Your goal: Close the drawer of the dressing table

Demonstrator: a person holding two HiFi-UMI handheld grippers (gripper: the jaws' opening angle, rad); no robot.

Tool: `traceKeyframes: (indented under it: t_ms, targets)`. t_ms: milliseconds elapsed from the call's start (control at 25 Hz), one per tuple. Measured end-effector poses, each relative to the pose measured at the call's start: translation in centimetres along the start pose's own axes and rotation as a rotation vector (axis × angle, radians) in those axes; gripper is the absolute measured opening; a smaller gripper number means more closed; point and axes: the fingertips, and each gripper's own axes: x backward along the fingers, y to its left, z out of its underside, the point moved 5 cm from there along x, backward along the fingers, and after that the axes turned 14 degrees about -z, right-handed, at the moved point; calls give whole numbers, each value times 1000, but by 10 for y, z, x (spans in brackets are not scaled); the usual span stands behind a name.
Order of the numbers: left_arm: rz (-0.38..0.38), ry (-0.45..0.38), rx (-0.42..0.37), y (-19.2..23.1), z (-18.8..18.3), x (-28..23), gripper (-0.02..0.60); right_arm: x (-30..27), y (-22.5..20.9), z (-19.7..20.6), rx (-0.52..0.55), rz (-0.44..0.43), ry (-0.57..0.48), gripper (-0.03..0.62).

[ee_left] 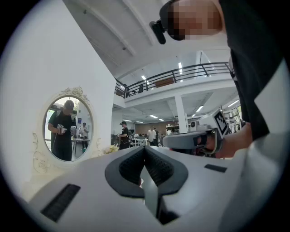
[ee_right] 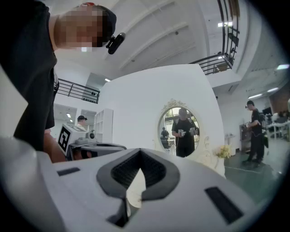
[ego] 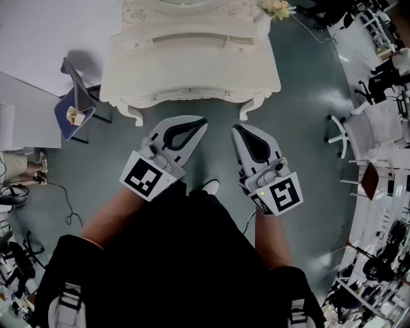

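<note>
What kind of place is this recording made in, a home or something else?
Probably a large open lab or workshop hall, not a home: a railed mezzanine under strip lights, people standing about, and the white dressing table standing on a bare floor.

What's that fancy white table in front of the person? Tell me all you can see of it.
The dressing table is cream-white, like painted wood, with carved scrolls, curved legs and two small knobs on its front. An oval mirror in an ornate frame rises at its back, by a white wall; pale flowers sit at one corner. It stands on the grey floor. Neither the left gripper nor the right gripper touches it.
</note>
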Motion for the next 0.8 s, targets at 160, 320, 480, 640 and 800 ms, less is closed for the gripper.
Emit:
traceKeyframes:
  t_ms: [160, 320, 480, 640, 800]
  targets:
    - [-15, 0, 2, -19, 3, 5, -6, 18, 5, -1, 16, -2, 6, 2]
    - [-24, 20, -2, -34, 6, 3, -7, 34, 3, 1, 18, 21, 7, 2]
    - [-25, 13, 1, -45, 7, -2, -6, 47, -2, 2, 44, 70, 27, 2]
    - [-29, 6, -7, -59, 8, -9, -6, 65, -4, 3, 43, 76, 20, 2]
    - [-34, 12, -10, -76, 11, -15, -6, 85, -9, 3, 34, 80, 2, 3]
